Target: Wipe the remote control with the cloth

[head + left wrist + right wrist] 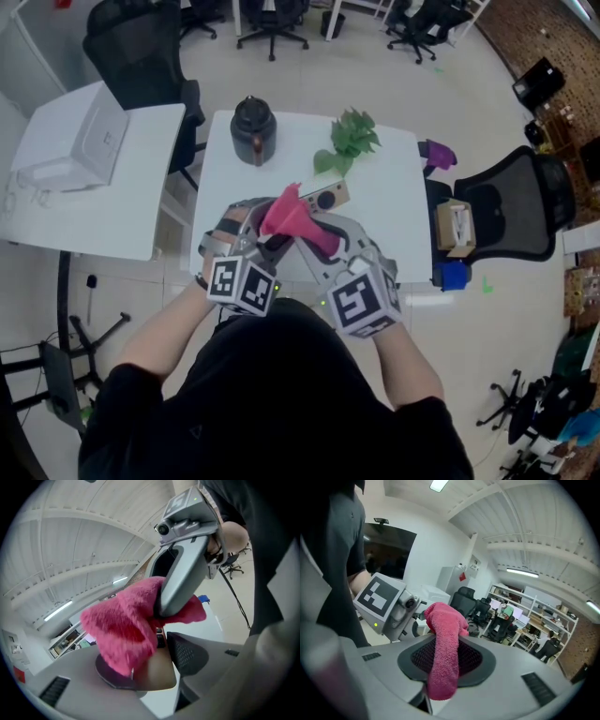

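Observation:
Both grippers are held up together over the white table (394, 220). My left gripper (265, 236) is shut on a tan remote control (157, 667); dark buttons show between its jaws in the left gripper view. The remote's far end (328, 198) sticks out past the cloth in the head view. A pink fluffy cloth (289, 217) drapes over the remote. My right gripper (323, 240) is shut on that cloth (443, 653), which hangs out between its pads. The right gripper (185, 573) comes down onto the cloth (124, 625) from above in the left gripper view.
On the table's far side stand a black kettle (253, 129) and a green plant (349, 141). A purple object (438, 153) lies past the right edge. A black chair (520, 211) holds a cardboard box (457, 228). A white box (75, 145) sits on the left side table.

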Action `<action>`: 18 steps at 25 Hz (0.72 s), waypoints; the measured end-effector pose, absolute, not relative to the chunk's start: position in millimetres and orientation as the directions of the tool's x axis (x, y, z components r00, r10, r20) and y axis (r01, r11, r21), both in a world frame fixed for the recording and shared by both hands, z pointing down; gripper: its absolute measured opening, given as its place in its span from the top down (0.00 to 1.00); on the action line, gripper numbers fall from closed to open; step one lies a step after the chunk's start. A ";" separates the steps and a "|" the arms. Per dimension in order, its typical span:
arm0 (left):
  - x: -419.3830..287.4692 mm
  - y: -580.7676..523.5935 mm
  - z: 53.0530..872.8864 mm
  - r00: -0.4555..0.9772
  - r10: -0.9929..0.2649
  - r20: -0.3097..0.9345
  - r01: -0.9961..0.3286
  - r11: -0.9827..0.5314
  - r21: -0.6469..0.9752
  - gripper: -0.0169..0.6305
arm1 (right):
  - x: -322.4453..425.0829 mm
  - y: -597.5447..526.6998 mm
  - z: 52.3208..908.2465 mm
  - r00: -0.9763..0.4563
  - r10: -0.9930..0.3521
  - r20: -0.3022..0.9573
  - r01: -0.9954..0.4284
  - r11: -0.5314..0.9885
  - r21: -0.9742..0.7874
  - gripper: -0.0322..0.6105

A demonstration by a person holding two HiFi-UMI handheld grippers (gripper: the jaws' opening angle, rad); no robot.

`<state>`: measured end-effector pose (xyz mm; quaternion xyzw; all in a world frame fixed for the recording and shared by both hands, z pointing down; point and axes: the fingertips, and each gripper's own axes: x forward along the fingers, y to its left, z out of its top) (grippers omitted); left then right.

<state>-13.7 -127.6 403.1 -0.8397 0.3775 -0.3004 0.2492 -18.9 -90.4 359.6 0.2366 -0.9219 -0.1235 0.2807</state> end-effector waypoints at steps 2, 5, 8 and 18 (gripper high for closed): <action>-11.6 -126.6 401.3 0.538 -0.784 0.311 -0.475 -0.586 -0.656 0.65 | -28.6 -84.7 366.7 -0.733 -0.471 0.490 -0.341 0.879 0.333 0.80; -10.5 -122.2 398.4 0.546 -0.784 0.296 -0.455 -0.573 -0.681 0.65 | -29.6 -85.6 370.5 -0.727 -0.458 0.511 -0.340 0.887 0.311 0.80; -11.3 -118.9 396.8 0.557 -0.781 0.281 -0.448 -0.568 -0.691 0.65 | -19.5 -94.9 372.0 -0.704 -0.488 0.517 -0.377 0.873 0.310 0.80; -10.9 -118.0 399.7 0.567 -0.777 0.274 -0.456 -0.573 -0.681 0.65 | 37.6 -134.4 369.7 -0.600 -0.632 0.490 -0.541 0.772 0.334 0.80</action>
